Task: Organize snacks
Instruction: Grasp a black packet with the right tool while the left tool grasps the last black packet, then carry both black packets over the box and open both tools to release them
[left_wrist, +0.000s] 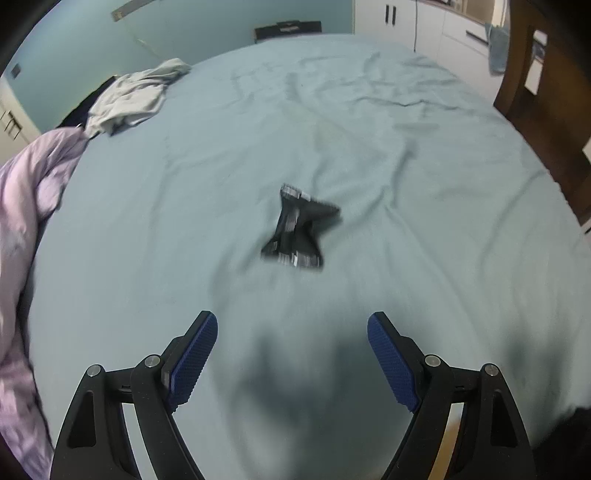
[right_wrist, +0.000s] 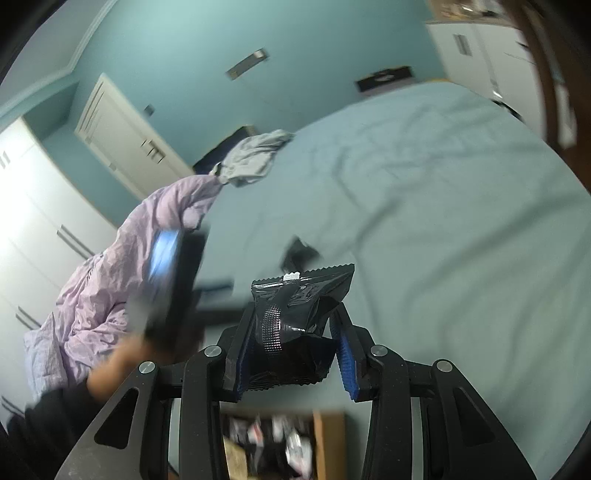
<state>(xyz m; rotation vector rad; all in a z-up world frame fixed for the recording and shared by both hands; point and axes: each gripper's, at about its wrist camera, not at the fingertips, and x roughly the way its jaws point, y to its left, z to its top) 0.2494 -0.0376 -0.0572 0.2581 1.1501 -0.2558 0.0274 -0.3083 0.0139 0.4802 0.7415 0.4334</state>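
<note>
While the right gripper (right_wrist: 293, 332) clamps one snack packet (right_wrist: 299, 314), the left gripper (left_wrist: 291, 354) gapes; another packet (left_wrist: 299, 232) lies ahead.

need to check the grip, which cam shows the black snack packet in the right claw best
The right wrist view: the black snack packet fills the middle, pinched in the right claw. The left wrist view misses it, showing only loose packets on the bed.

Bedroom: bed (left_wrist: 369, 122), bedding, cupboards.
Lilac duvet (left_wrist: 22, 206) bunched at the bed's 9 o'clock edge; grey cloth (left_wrist: 129, 96) at 10 o'clock, touching it. White cupboards (right_wrist: 33, 206) stand along the teal wall (right_wrist: 177, 48).
</note>
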